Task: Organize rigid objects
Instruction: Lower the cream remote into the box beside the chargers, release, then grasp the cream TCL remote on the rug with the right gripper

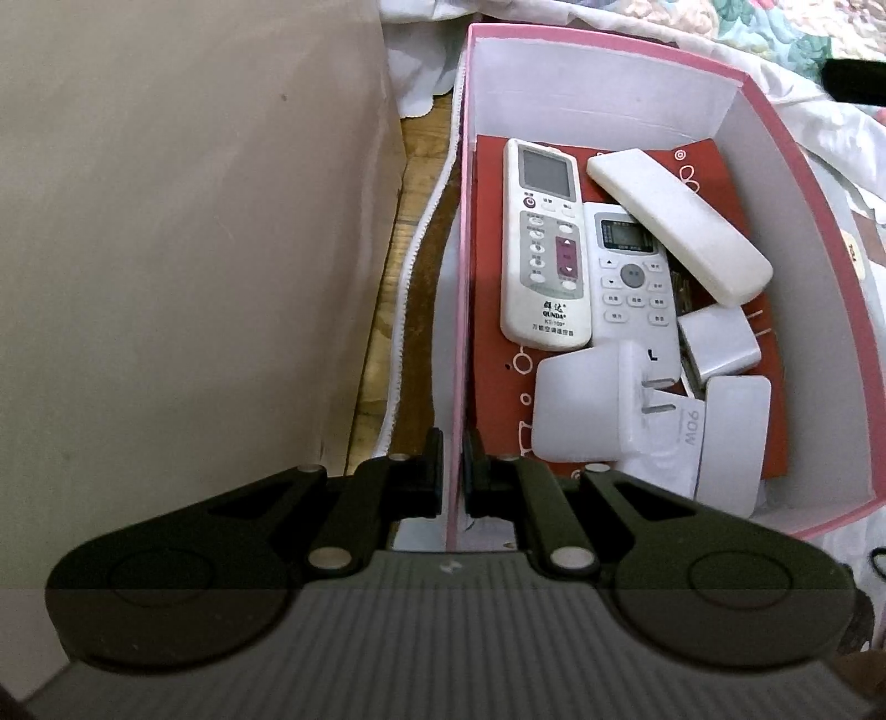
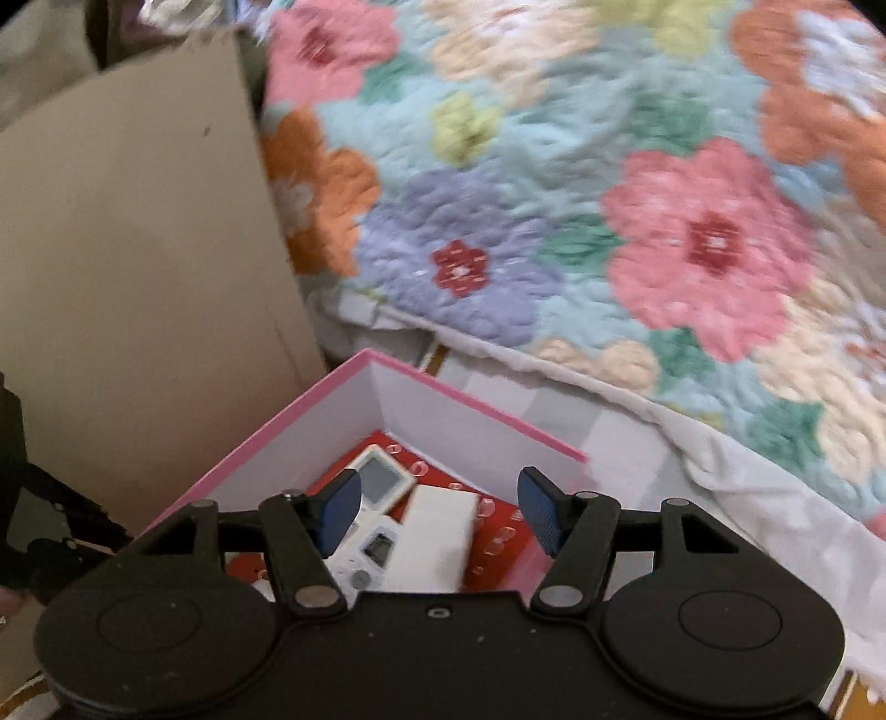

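Observation:
A pink box (image 1: 609, 47) with white inner walls and a red card on its bottom holds a large white remote (image 1: 540, 249), a smaller white remote (image 1: 631, 277), and a plain white remote (image 1: 675, 227) lying across them. Several white chargers (image 1: 581, 410) lie near the box's close end. My left gripper (image 1: 454, 459) is shut on the box's left wall, one finger inside and one outside. In the right wrist view my right gripper (image 2: 440, 509) hangs open above the same box (image 2: 476, 412). Nothing sits between its blue pads (image 2: 340, 507); the remotes (image 2: 382, 476) lie below.
A tall beige panel (image 1: 194, 249) stands close to the box's left side, with a strip of wooden floor (image 1: 387, 310) between them. A floral quilt (image 2: 609, 194) over a white sheet (image 2: 747, 498) lies beyond and to the right of the box.

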A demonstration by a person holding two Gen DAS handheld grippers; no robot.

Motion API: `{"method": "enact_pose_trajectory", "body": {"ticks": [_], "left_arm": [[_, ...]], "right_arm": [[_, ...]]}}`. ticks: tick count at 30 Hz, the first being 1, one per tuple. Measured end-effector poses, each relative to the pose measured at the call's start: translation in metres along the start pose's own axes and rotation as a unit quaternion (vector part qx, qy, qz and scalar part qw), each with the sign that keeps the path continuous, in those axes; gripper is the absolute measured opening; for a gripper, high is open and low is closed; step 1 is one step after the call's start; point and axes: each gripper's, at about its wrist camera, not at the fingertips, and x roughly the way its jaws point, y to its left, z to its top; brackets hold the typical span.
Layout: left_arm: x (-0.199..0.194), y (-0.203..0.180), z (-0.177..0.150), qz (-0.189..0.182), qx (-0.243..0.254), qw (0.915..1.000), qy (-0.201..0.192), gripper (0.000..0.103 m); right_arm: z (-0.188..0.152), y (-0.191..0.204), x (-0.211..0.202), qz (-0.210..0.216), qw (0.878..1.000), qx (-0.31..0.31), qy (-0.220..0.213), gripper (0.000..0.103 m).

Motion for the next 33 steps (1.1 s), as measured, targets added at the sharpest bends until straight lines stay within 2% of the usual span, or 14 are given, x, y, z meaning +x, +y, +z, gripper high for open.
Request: {"method": "enact_pose_trajectory", "body": {"ticks": [4,7,10,12,14,16,18,20,21,24,27,29,31,33], "left_arm": [[0.0,-0.001,-0.001,0.003,0.001,1.0,0.001,0.007],[0.001,-0.002,-0.001,0.005,0.0,1.0,0.001,0.007],[0.001,-0.002,0.0,0.005,0.0,1.0,0.002,0.007],[0.002,-0.003,0.0,0.007,0.0,1.0,0.001,0.007],[0.002,-0.004,-0.001,0.009,0.003,1.0,0.001,0.007],[0.002,-0.004,-0.001,0.011,0.007,0.9999,0.002,0.007],[0.004,-0.005,0.001,0.012,0.014,0.9998,0.008,0.007],[0.005,-0.007,0.004,0.015,0.025,0.9995,0.012,0.007],[0.005,-0.008,0.006,0.018,0.03,0.9993,0.012,0.007],[0.005,-0.01,0.008,0.023,0.029,0.9992,0.015,0.007],[0.005,-0.009,0.009,0.023,0.024,0.9993,0.02,0.007],[0.004,-0.01,0.009,0.026,0.027,0.999,0.023,0.007],[0.004,-0.011,0.009,0.03,0.029,0.9988,0.024,0.008],[0.005,-0.012,0.009,0.029,0.025,0.9991,0.019,0.008]], "right_arm": [[-0.018,-0.02,-0.016,-0.025,1.0,-0.011,-0.013,0.072],[-0.03,-0.038,-0.018,-0.052,0.998,-0.017,0.012,0.075],[-0.041,-0.071,-0.009,-0.061,0.995,0.054,0.062,0.076],[-0.051,-0.095,-0.003,-0.064,0.987,0.121,0.089,0.076],[-0.062,-0.108,0.005,-0.068,0.982,0.143,0.107,0.076],[-0.073,-0.112,0.015,-0.083,0.984,0.108,0.114,0.076],[-0.084,-0.105,0.024,-0.102,0.989,0.011,0.102,0.088],[-0.097,-0.098,0.031,-0.109,0.984,-0.099,0.101,0.088],[-0.102,-0.097,0.035,-0.105,0.979,-0.133,0.114,0.088],[-0.108,-0.103,0.043,-0.068,0.974,-0.164,0.139,0.088],[-0.11,-0.113,0.065,-0.061,0.97,-0.174,0.158,0.088],[-0.11,-0.121,0.081,-0.063,0.969,-0.165,0.171,0.091],[-0.107,-0.133,0.088,-0.056,0.977,-0.107,0.177,0.093],[-0.107,-0.146,0.09,-0.04,0.982,-0.02,0.184,0.082]]}}
